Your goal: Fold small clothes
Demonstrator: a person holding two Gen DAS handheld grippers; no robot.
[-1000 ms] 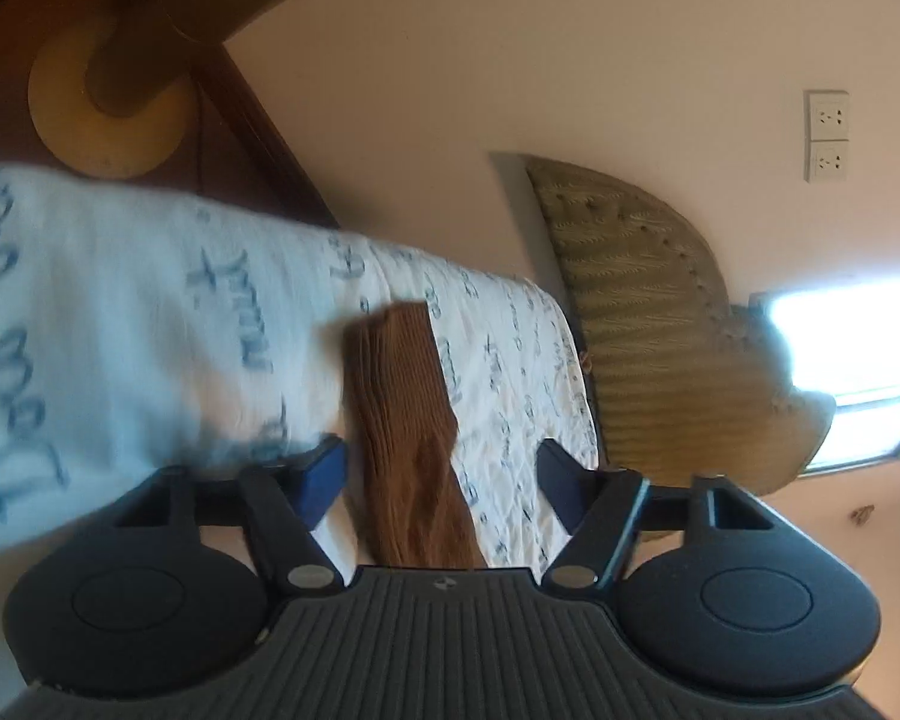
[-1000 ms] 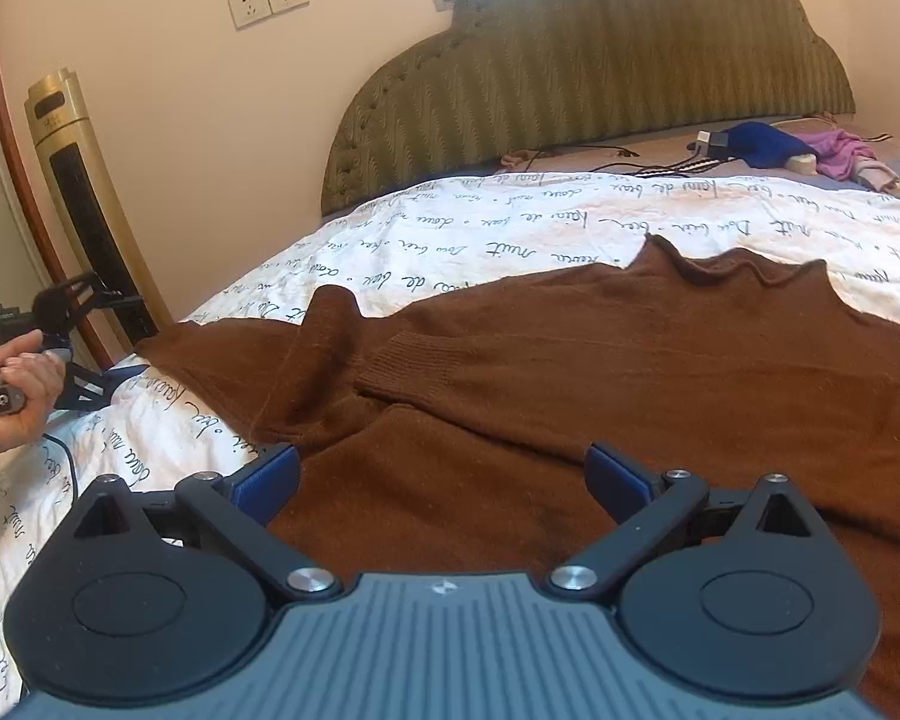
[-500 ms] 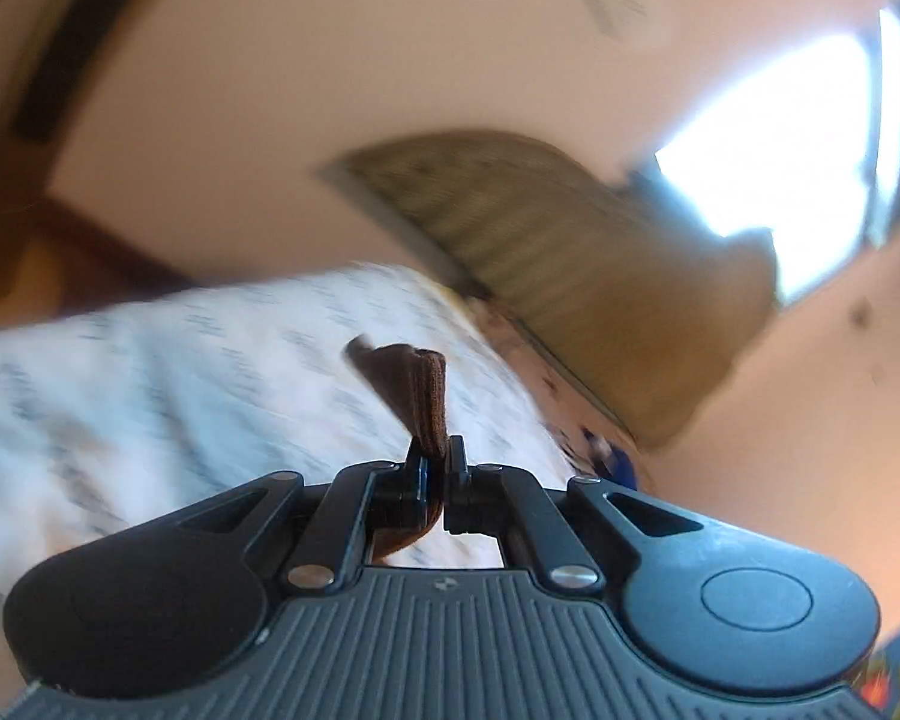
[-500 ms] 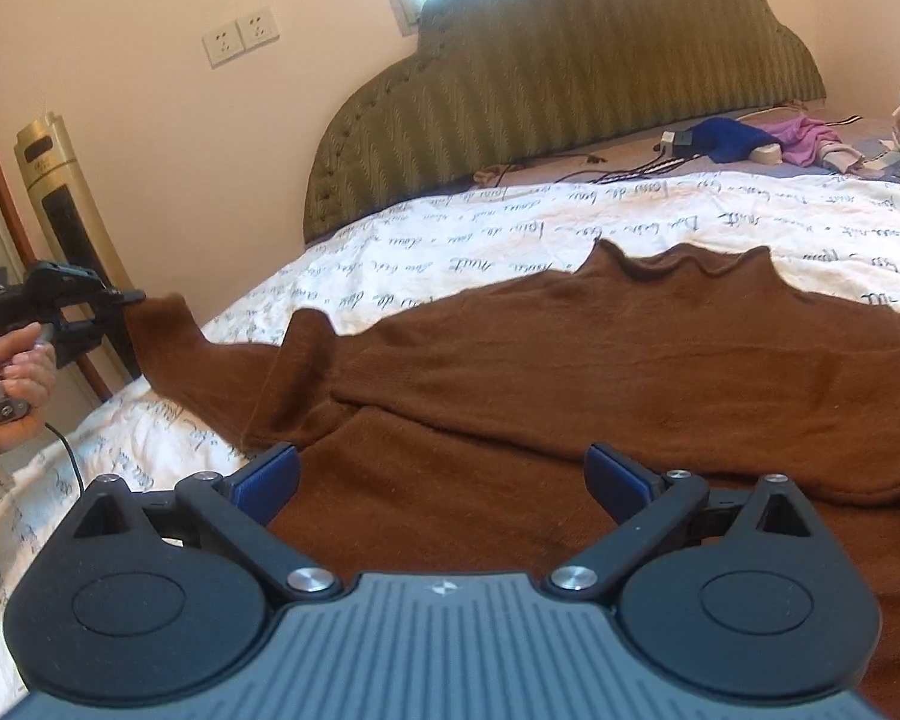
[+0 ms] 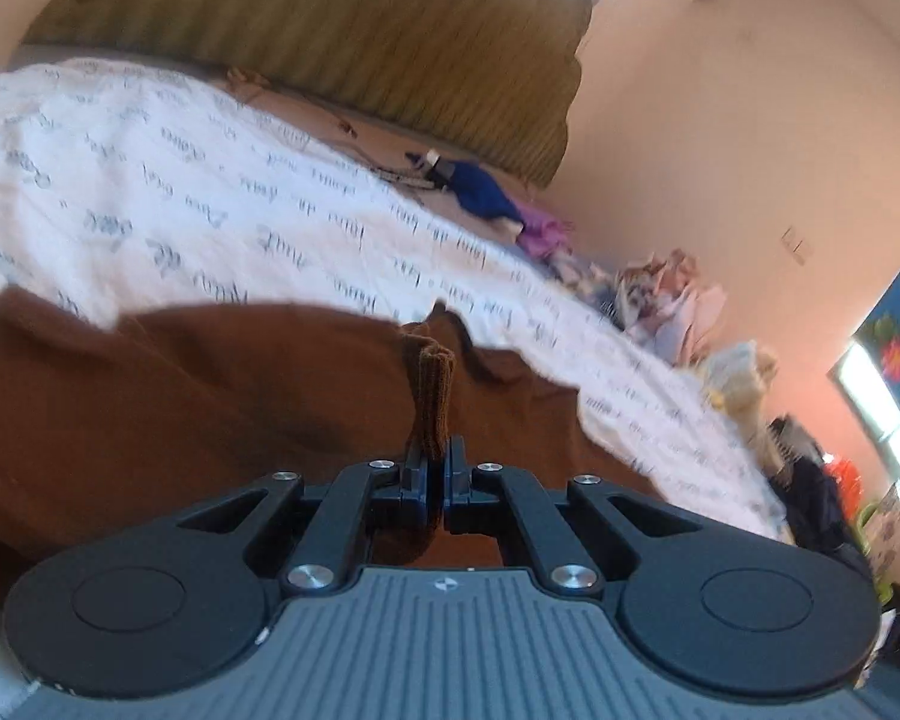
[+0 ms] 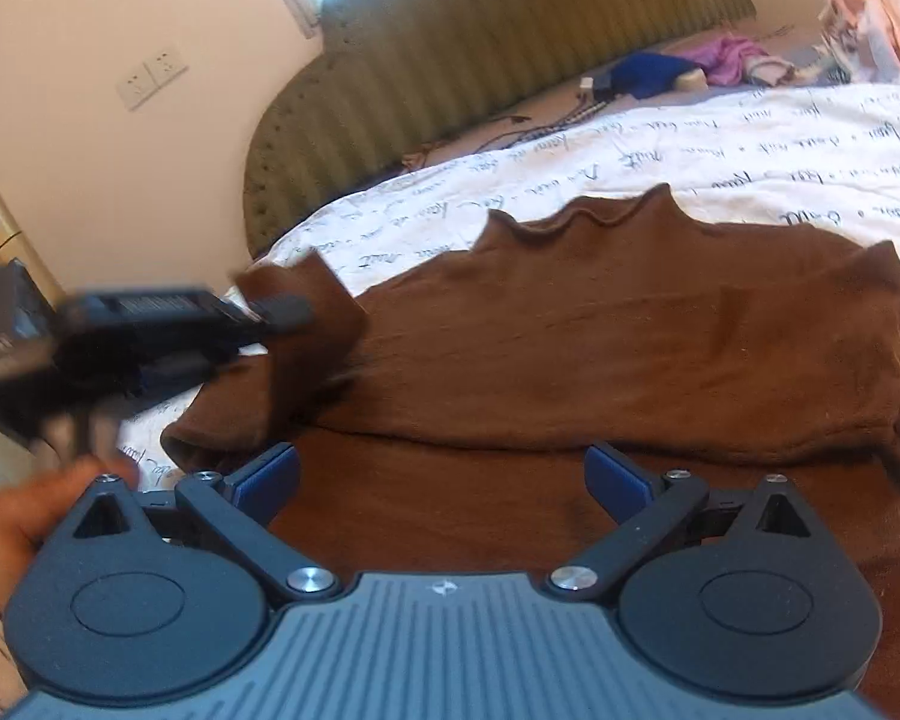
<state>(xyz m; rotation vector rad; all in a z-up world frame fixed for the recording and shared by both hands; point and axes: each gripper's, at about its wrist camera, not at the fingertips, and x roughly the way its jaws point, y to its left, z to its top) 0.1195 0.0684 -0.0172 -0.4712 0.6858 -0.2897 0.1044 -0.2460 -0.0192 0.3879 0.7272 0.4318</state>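
The brown sweater [image 6: 660,324] is lying spread on the bed [image 6: 720,144], body mostly flat, hem wavy toward the headboard [image 6: 450,54]. The left gripper [image 5: 435,456] is pinching the ribbed cuff [image 5: 433,396] of one sleeve, jaws clamped on it and the knit standing up between the pads — seen blurred from the right view, it is holding that sleeve over the body. The right gripper [image 6: 441,474] is hovering above the near edge with jaws wide apart, nothing between them. The knit looks soft, light and floppy, likely stretching and sagging under its own weight — cuffs, hem and shoulder seams seem the firmest places to grip.
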